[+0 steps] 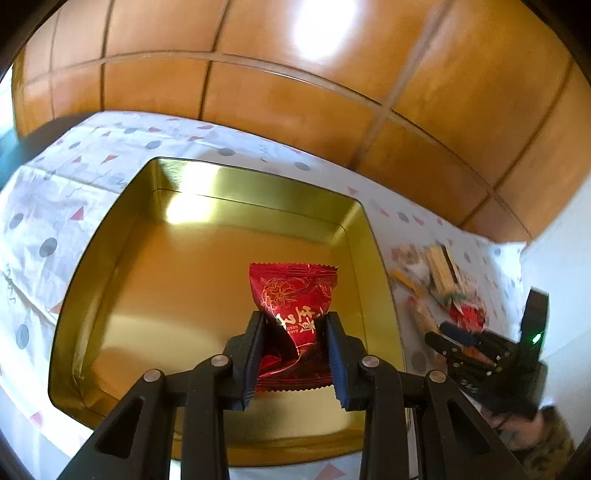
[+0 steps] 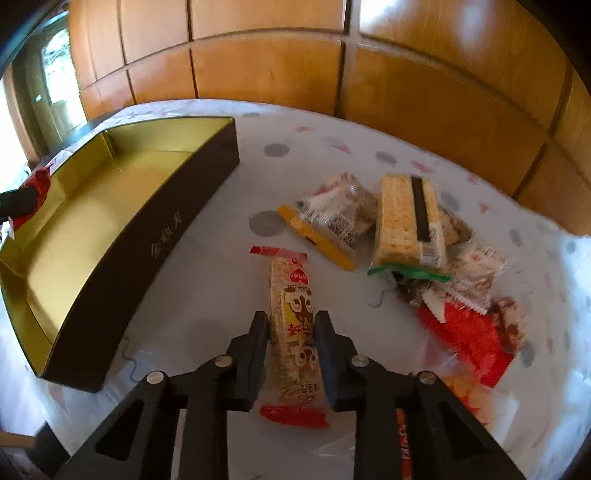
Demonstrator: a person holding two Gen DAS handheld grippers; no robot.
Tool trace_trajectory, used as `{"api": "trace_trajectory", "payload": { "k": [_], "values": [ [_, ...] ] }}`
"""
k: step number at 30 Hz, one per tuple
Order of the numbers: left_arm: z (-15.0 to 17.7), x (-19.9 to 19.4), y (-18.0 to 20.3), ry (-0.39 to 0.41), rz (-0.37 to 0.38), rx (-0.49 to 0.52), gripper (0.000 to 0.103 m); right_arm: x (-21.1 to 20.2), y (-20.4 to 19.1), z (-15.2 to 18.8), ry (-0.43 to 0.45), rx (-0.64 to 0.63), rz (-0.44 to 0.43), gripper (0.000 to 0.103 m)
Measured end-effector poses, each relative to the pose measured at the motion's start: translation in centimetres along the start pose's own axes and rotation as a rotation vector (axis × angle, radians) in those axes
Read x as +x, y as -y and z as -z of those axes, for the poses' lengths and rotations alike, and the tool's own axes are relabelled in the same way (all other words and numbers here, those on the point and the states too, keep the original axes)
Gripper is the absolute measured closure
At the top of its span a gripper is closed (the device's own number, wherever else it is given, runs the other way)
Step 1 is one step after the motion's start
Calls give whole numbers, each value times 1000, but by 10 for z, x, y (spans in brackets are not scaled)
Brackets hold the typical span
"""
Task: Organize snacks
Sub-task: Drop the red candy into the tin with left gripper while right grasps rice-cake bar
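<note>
STEP: I hold left tongs [image 1: 295,325] pinching red packet [image 1: 293,291] over tin [image 1: 258,184], advise lowering before release | right tongs [image 2: 290,325] clamp rice bar [image 2: 293,314] on tabletop [image 2: 207,280], lift straight | TIN: looks empty | other snacks [image 2: 399,229] heaped beside tin

Both fisheye views are bright and warm-toned. A blown-out white glare spot sits on the wooden wall panels [image 1: 325,29], and a second reflection gleams on the inner wall of the gold tin [image 1: 192,210]. Straight lines bow strongly toward the dark, vignetted corners. Motion blur smears the snack pile [image 1: 439,280] and the far gripper in the left view — sharper in the right view, though its edges soften. Daylight enters from a window [image 2: 55,74] at left; shadows on the tabletop [image 2: 207,206] are faint.
</note>
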State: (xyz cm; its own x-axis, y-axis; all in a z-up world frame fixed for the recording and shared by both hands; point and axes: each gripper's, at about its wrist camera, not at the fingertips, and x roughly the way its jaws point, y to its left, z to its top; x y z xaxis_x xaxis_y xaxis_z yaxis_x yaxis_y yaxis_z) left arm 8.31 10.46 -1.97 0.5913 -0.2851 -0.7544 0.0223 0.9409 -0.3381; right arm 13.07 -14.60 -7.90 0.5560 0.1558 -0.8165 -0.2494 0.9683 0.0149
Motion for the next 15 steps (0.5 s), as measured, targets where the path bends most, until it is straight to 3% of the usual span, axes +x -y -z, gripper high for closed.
{"api": "trace_trajectory", "payload": {
  "k": [7, 15],
  "values": [
    [-41, 38, 15, -42, 31, -12, 70, 5, 1, -5, -18, -11, -9, 76],
    [-78, 114, 49, -106, -46, 32, 69, 15, 4, -1, -64, -5, -21, 74]
  ]
}}
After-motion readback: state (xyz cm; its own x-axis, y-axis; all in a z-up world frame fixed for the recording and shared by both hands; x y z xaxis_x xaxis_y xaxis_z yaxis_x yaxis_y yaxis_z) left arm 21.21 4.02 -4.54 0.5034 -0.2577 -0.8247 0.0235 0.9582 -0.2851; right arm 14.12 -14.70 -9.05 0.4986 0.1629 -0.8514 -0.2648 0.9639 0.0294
